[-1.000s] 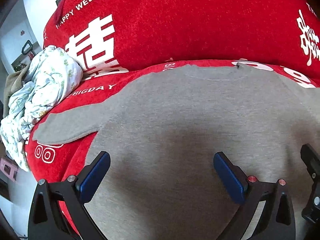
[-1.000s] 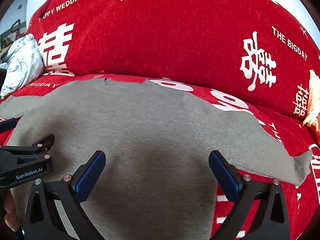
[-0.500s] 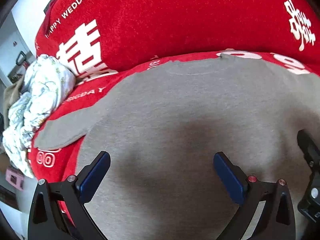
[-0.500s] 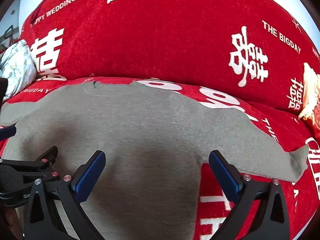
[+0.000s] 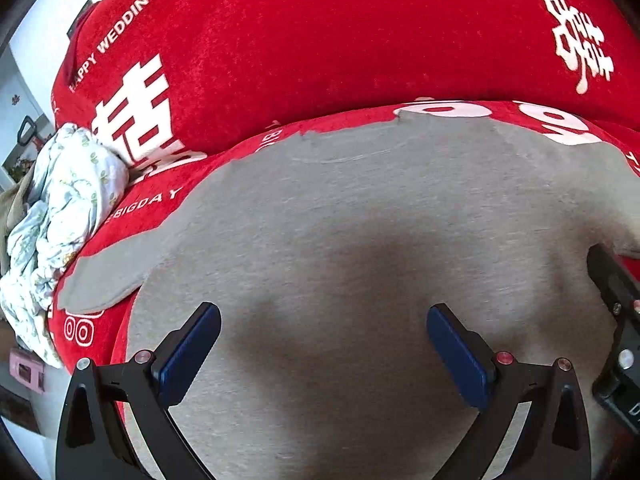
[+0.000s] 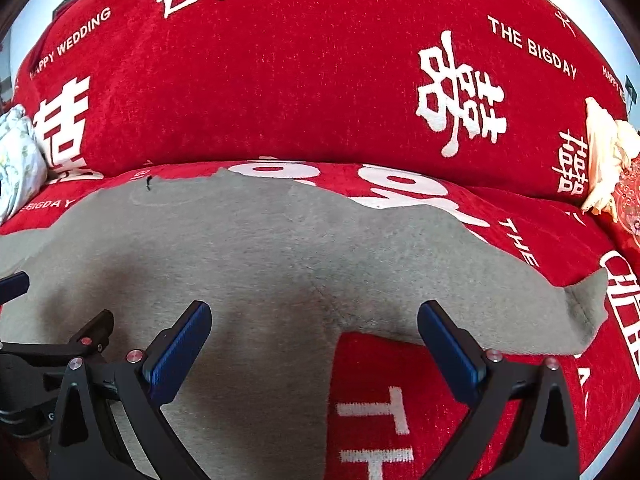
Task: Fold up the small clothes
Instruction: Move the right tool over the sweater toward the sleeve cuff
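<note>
A soft grey knit sweater [image 5: 360, 216] lies flat, sleeves spread, on the seat of a sofa with a plush red cover [image 6: 280, 72] printed with white characters. Both the left hand-held gripper [image 5: 323, 344] and right hand-held gripper [image 6: 314, 340] hover wide open, empty. Crumpled floral cloth [image 5: 60, 208] sits left.

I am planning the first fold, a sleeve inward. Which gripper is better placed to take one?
Probably right. The right gripper is open, with a sleeve just beyond its fingertip. The left gripper sits over the shirt body.
</note>
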Action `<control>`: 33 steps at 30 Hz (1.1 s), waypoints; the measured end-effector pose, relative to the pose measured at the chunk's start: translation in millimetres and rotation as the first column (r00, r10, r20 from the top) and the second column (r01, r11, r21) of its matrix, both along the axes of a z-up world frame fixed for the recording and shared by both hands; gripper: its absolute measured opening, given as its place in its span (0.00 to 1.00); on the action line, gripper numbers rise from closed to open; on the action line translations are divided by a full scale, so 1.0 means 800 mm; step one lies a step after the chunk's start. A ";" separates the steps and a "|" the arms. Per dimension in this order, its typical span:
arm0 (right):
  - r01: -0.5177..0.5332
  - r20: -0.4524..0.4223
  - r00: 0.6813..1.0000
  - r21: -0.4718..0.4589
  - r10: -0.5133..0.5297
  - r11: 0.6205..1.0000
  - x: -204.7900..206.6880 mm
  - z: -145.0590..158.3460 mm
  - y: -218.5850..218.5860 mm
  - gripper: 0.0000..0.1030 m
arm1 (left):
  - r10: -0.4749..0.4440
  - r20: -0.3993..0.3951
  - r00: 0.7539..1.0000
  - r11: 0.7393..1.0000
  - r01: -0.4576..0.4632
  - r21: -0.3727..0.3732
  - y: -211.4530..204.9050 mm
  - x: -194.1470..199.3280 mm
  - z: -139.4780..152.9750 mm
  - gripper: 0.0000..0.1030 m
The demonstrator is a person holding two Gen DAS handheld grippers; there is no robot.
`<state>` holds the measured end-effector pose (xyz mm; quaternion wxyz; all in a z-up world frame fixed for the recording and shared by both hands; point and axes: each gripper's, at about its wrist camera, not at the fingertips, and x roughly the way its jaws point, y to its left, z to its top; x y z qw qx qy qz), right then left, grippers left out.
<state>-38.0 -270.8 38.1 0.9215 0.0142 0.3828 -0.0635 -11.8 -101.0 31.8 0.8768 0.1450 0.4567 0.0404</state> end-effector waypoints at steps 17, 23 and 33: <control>0.078 -0.003 0.997 0.008 -0.078 0.997 0.002 -0.008 -0.050 1.00 | -0.050 -0.007 0.999 0.999 0.050 0.002 -0.052 0.011 -0.002 1.00; 0.116 -0.006 0.993 0.018 -0.116 0.993 0.003 -0.007 -0.073 1.00 | -0.066 -0.010 0.998 0.998 0.066 -0.002 -0.072 0.017 -0.001 1.00; 0.205 -0.022 0.979 0.044 -0.204 0.978 -0.007 -0.017 -0.126 1.00 | -0.112 -0.017 0.994 0.994 0.112 -0.011 -0.114 0.024 -0.001 1.00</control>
